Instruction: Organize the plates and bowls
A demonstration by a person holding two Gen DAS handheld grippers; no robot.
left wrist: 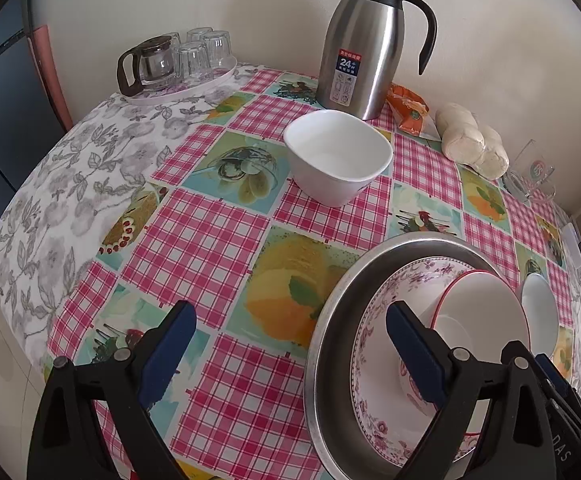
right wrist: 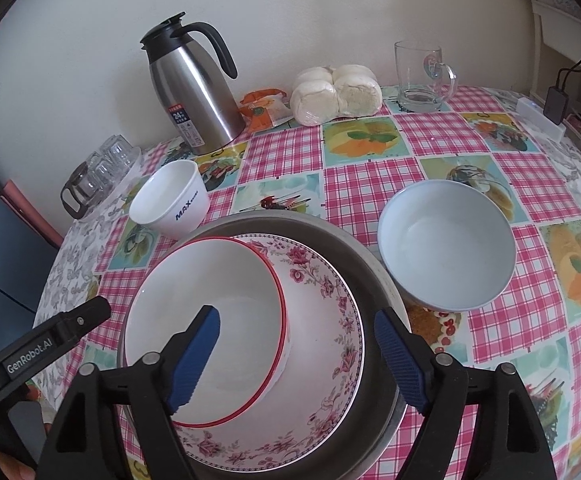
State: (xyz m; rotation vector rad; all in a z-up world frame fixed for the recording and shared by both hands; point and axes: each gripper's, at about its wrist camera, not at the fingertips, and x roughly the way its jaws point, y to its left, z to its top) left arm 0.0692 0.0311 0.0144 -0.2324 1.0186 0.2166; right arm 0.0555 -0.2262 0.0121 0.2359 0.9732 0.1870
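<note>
Two tools stand wide with nothing between their pads: the right tool [right wrist: 296, 354] hangs over the red-rimmed bowl [right wrist: 206, 320], which sits tilted in the floral plate [right wrist: 330, 344] inside the steel basin [right wrist: 378, 256], and the left tool [left wrist: 290, 354] hovers at that basin's left edge. Still loose on the counter [right wrist: 370, 184] are the pale blue bowl [right wrist: 446, 248] just right of the basin and the squarish white bowl [left wrist: 338, 156] farther off toward the flask [left wrist: 364, 48]. These look like glazed ceramic (stiff, slick, easily chipped), so I would pinch a rim wall squarely and lift gently.

Brushed steel basin [right wrist: 374, 256]; glossy ceramic bowls; glossy tablecloth [left wrist: 210, 240].
</note>
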